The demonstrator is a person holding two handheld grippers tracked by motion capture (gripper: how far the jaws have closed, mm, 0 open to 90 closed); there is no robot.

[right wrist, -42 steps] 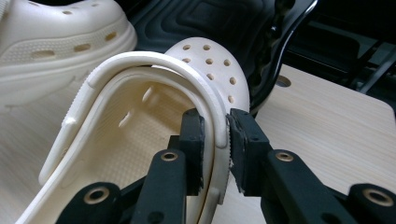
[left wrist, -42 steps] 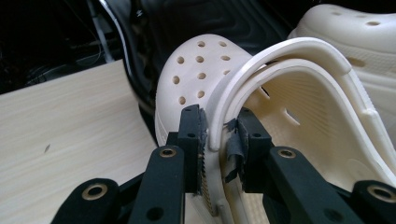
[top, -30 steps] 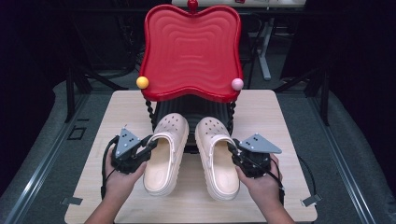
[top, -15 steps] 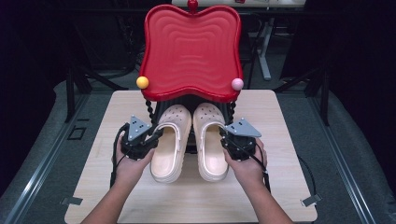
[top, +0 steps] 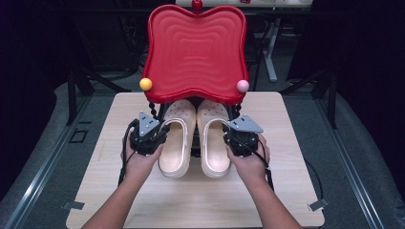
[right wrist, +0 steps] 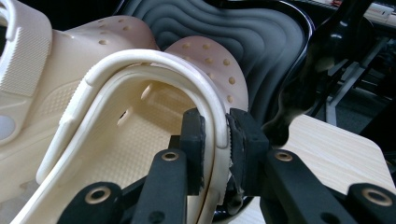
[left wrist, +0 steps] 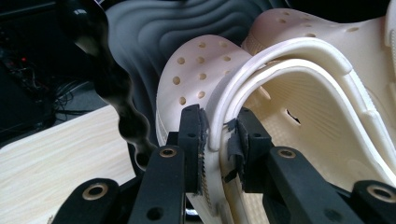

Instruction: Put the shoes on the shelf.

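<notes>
Both cream clogs (top: pixel 177 143) now sit further under the red stool (top: pixel 195 50); left gripper (top: pixel 149 134) and right gripper (top: pixel 240 138) each stay clamped on a clog rim; I judge stowing nearly done.

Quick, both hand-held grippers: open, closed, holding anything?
Left hand-held gripper: closed on the outer rim of the left clog.
Right hand-held gripper: closed on the outer rim of the right clog.

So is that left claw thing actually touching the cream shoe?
Touching. In the left gripper view, the left gripper has its jaws closed on the side wall of the left clog, pads pressed against both faces.
</notes>
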